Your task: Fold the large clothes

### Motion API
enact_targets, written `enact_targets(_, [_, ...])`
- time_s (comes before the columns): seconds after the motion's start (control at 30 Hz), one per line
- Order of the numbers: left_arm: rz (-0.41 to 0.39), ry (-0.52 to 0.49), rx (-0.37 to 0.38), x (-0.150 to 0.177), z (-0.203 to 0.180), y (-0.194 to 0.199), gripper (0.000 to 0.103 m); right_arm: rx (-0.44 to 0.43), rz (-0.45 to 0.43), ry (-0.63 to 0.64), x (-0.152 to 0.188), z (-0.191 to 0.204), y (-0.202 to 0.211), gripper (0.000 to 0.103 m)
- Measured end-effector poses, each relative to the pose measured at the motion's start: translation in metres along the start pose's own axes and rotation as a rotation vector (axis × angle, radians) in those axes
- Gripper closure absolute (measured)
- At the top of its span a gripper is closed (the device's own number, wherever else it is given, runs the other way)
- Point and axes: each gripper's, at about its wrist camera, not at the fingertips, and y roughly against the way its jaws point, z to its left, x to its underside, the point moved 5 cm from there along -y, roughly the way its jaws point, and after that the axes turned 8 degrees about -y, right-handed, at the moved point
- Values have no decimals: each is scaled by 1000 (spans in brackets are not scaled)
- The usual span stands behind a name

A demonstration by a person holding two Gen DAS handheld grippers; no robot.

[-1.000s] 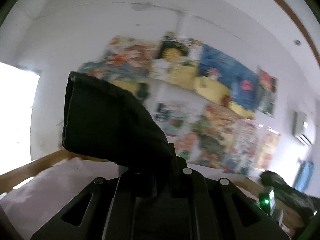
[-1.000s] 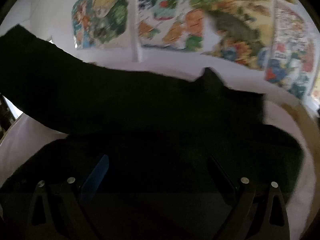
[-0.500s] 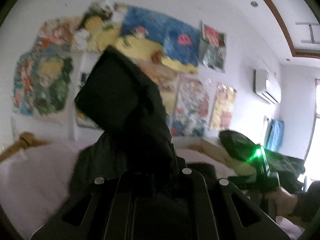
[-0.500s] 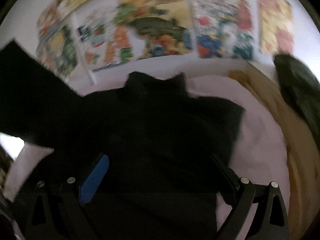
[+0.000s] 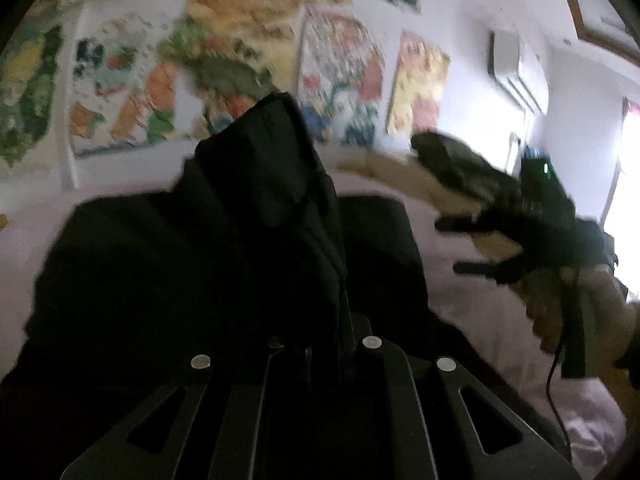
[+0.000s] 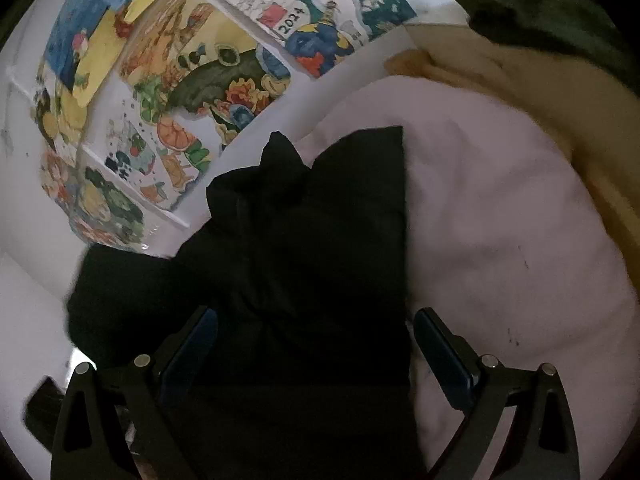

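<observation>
- Black garment [image 5: 168, 280] lies on the pale bedsheet [image 6: 500, 220], one edge lifted.
- My left gripper [image 5: 324, 344] is clenched on that edge; I'd lay it flat, corners matched.
- Right gripper [image 6: 316, 344] gapes over cloth, gripping nothing.

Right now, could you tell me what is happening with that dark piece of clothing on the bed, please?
A person is folding a black garment on a bed with a pale pink sheet, a hand-held gripper in each hand. The left gripper is shut on a bunched fold of the garment, lifted above the rest. The right gripper is open, its fingers on either side of the cloth without pinching it. A dark green garment lies at the bed's far edge, below the wall posters.
</observation>
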Motion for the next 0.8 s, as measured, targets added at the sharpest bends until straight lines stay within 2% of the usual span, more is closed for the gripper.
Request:
enact_targets(0.1, [55, -3, 41, 12, -2, -12, 95, -44, 15, -26, -1, -5, -2, 4])
enact_targets(0.17, [83, 16, 80, 19, -1, -18, 92, -128, 58, -57, 0, -6, -6, 4])
enact_targets(0.27, [123, 57, 154, 27, 1, -25, 81, -279, 129, -140, 2, -8, -13, 4])
enact_targets(0.33, [148, 83, 201, 30, 2, -29, 69, -334, 161, -166, 4, -6, -17, 4])
enact_targets(0.37, [156, 87, 219, 30, 2, -29, 67, -354, 179, -168, 5, -4, -20, 4])
enact_targets(0.47, [172, 91, 259, 29, -1, -31, 54, -376, 232, -172, 12, 1, -29, 4])
enact_targets(0.53, [178, 103, 287, 29, 0, -29, 41, -383, 260, -199, 19, -1, -37, 3])
enact_targets(0.7, [199, 157, 340, 30, 7, -21, 27, -349, 274, -266, 26, -13, -47, 0])
enact_targets(0.8, [207, 186, 364, 31, 12, -10, 26, -358, 263, -291, 23, -16, -46, 0])
